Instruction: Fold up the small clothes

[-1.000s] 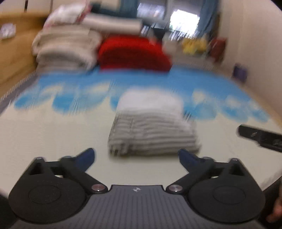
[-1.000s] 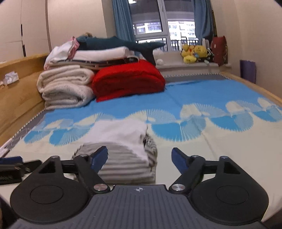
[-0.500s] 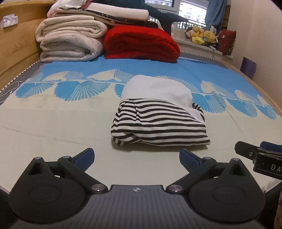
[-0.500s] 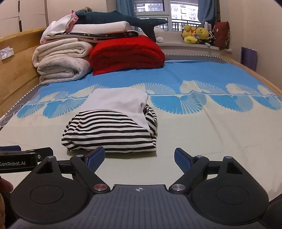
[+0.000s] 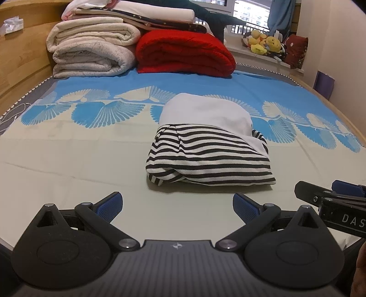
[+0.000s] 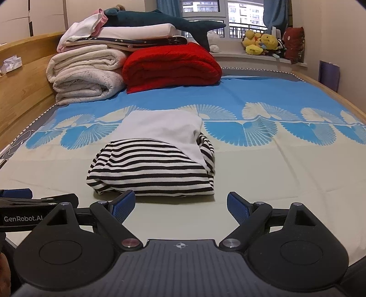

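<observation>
The left claw [image 5: 177, 206] is held low over the near edge of the bed [image 5: 68, 164], levelled and aimed along the mattress, its blue-padded fingers [image 5: 109, 205] spread wide with nothing between them. The right claw [image 6: 180, 206] is posed alike just beside it, also released and empty; its tip is seen at the right edge of the left wrist view, and the left claw's tip at the left edge of the right wrist view. Part of a hand is glimpsed at each outer corner, too little to describe.

Just ahead of both claws, a folded black-and-white striped garment [image 5: 210, 160] is laid on the pale part of the bedsheet, apart from either claw, and a folded white garment [image 5: 205, 114] is draped over its far half and down its right side.

Well beyond, at the far end of the bed, rolled cream blankets [image 6: 84, 70] are stacked beside a folded red blanket [image 6: 171, 66], with folded linens and a plush shark [image 6: 164, 21] piled on top. Plush toys [image 6: 260, 42] are set on the windowsill.
</observation>
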The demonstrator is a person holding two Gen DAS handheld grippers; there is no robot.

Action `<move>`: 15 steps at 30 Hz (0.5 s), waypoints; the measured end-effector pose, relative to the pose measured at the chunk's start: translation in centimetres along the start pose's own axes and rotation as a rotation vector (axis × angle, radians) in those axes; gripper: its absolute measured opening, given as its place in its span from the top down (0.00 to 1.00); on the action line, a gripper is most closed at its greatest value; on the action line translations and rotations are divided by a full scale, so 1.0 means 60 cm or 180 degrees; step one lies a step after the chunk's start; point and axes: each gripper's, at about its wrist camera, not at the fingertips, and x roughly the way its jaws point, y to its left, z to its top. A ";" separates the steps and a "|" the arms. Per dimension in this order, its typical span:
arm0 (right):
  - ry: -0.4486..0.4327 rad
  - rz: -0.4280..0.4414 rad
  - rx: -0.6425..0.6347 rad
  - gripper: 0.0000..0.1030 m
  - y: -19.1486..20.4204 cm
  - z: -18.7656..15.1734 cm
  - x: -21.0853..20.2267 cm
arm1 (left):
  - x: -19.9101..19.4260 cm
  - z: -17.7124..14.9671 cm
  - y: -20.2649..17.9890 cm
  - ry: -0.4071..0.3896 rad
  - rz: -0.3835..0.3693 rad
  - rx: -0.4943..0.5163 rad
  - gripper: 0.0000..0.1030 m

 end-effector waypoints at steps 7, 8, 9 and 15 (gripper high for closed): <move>-0.0013 0.0019 -0.0011 0.15 0.005 0.002 0.002 | 0.000 0.001 0.002 -0.0006 -0.0002 -0.0019 0.01; -0.0016 0.0019 -0.0014 0.15 0.006 0.002 0.002 | 0.000 0.001 0.001 -0.0006 -0.0008 -0.0013 0.01; -0.0017 0.0021 -0.0019 0.15 0.007 0.003 0.002 | 0.000 0.000 0.001 -0.0007 -0.0012 -0.0007 0.01; -0.0017 0.0023 -0.0022 0.15 0.008 0.003 0.003 | 0.003 -0.001 -0.002 -0.0011 -0.0025 0.0018 0.01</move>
